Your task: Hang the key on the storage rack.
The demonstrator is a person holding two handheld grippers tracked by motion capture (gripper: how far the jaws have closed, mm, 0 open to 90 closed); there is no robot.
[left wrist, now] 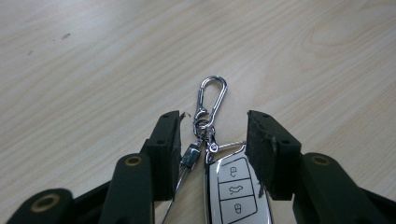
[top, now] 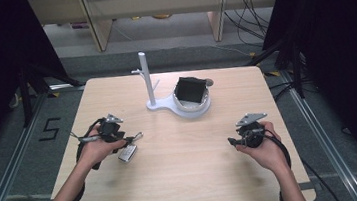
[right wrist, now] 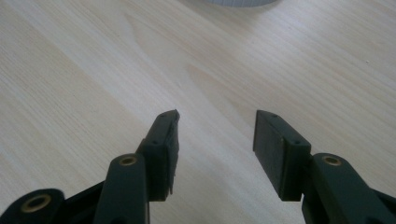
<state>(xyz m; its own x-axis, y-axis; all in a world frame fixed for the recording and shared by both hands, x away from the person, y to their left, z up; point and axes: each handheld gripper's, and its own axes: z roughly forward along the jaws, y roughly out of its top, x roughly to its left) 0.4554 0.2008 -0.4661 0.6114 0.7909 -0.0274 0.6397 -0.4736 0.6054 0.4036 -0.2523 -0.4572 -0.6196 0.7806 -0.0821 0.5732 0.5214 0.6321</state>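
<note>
Pale wood-grain rectangular table (top: 184, 170), smooth and matte. White plastic stand (top: 151, 91) with upright post and round tray holding a black square object (top: 190, 90), far of table centre. Left gripper (left wrist: 214, 135), jaws apart, straddles without gripping a white, chrome-edged car key fob (left wrist: 237, 191) with chrome carabiner clip (left wrist: 212, 100). Right gripper (right wrist: 215, 135), near the table's right edge, gapes wide, holding nothing.
</note>
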